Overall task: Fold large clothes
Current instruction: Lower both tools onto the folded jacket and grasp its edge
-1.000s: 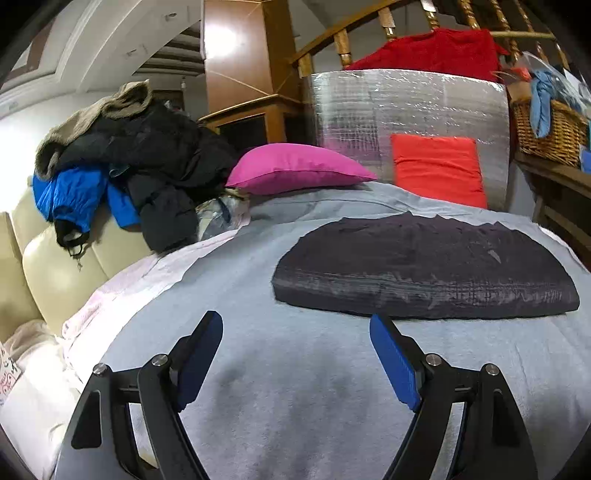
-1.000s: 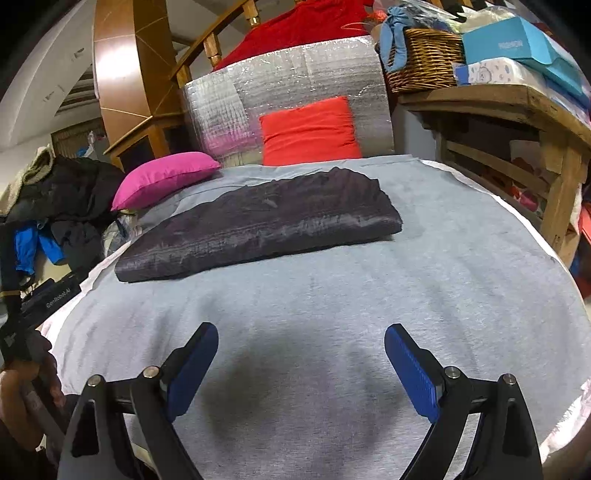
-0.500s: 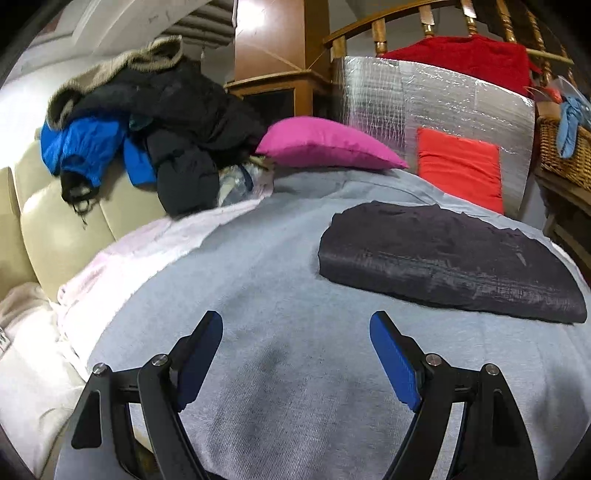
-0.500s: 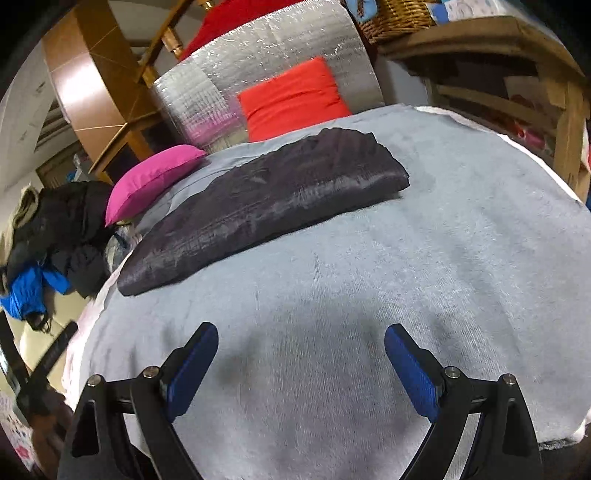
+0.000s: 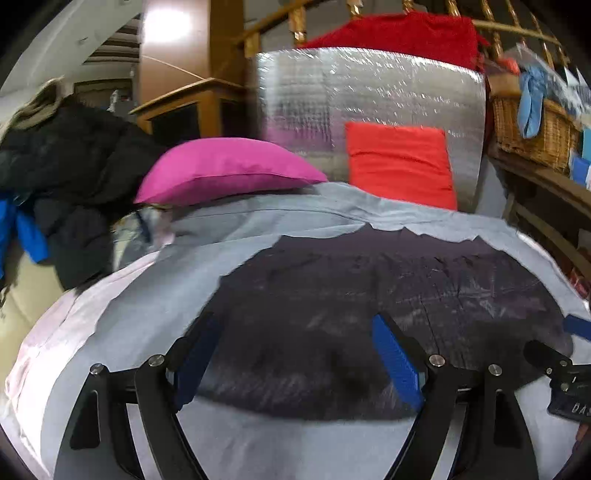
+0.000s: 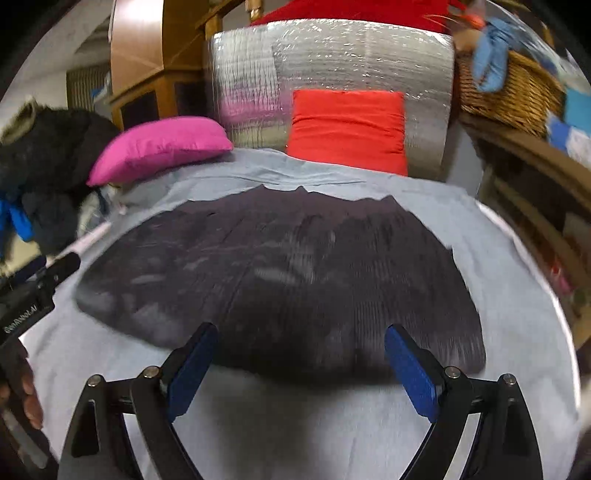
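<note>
Both claws are spread and empty: left claw (image 5: 295, 360), right claw (image 6: 299, 363). The dark, shiny, partly folded garment (image 6: 288, 273) lies mid-bed on the grey bedsheet (image 6: 332, 424). Judged step: approach. Next, pinch its near edge.

1. Pretty dim indoor light overall, with colours a bit murky.
2. Overhead glare blows out the glossy brown wooden pillar (image 5: 173, 33), and the crinkly silver foil panel (image 5: 369, 92) sparkles.
3. Motion blur smears the dark purple-grey folded garment (image 6: 280, 280), worst in the right wrist view.
4. Heavy fisheye bending, black vignette corners.
</note>
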`<state>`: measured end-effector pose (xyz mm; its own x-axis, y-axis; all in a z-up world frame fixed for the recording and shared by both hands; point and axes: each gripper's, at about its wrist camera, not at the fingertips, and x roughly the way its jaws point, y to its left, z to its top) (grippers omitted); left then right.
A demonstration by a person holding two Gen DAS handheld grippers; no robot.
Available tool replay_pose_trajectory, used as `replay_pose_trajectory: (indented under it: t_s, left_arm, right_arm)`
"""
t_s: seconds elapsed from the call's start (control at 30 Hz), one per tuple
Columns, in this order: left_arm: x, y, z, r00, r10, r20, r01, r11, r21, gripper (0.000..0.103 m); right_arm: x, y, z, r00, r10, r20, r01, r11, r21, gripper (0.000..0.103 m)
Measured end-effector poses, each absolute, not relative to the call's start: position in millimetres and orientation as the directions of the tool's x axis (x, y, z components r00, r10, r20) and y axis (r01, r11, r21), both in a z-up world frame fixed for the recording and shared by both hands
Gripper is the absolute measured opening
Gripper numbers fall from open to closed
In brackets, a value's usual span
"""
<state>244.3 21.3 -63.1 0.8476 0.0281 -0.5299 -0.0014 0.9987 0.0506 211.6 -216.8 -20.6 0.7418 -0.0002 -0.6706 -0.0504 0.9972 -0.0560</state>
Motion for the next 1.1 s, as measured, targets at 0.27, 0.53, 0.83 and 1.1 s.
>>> replay_pose_trajectory:
  t_s: [0.27,0.53,0.83,1.1]
  left_arm:
    - [297.2,14.3,-139.7,0.716,0.217,-0.663,-0.051,0.964,0.26,0.091]
    - [303.5,6.2,-83.7,0.768,0.127,-0.627,-0.048,0.989,0.14,0.09]
    - [372.4,-50.5,-124.1,0.635,0.102,-0.766,0.053,0.983,0.175,0.091]
    - [367.0,-29.1,-114.0,0.642,0.06,-0.764,0.051,0.991,0.12,0.093]
  right_arm:
    - [265.5,-222.0,-86.0,0.601,-0.076,-0.796,-0.015,0.994,-0.107,0.095]
    - [273.9,-234.9,-30.1,0.7,-0.036,-0.714,0.005,0.999,-0.046,0.096]
    - [364.5,-264.2,-71.0,0.545,-0.139,-0.827,0.076,0.99,-0.117,0.096]
    - [362.0,-274.3,-79.8,0.553,-0.135,-0.822,0.121,0.989,-0.081,0.101]
